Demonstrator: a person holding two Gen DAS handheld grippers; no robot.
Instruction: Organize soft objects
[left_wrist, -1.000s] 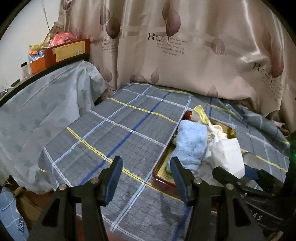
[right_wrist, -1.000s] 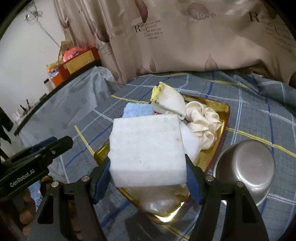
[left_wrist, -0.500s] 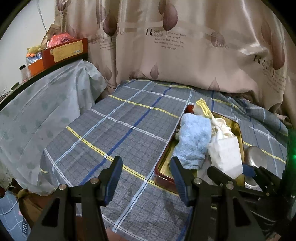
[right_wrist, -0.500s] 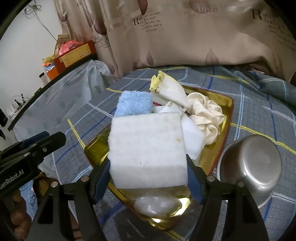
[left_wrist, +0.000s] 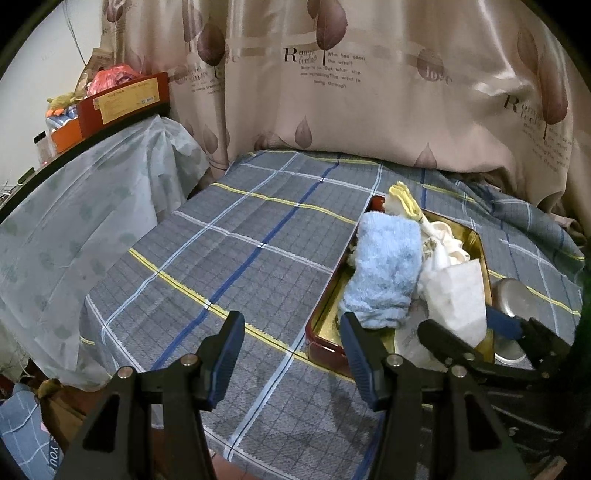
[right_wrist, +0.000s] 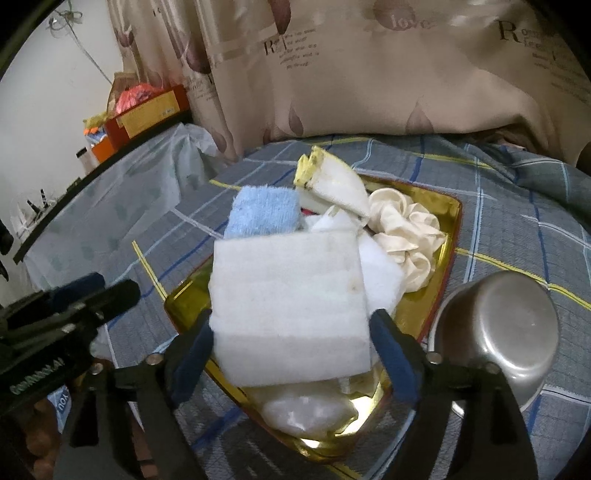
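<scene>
Here the white sponge (right_wrist: 291, 295) hides most of the gold tray (right_wrist: 448, 218)

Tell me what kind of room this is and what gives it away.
Probably a bedroom or living space in a home, not a lab. A satin curtain printed with leaves and verse hangs behind a surface draped in plaid cloth, and a side ledge holds cluttered boxes.
</scene>
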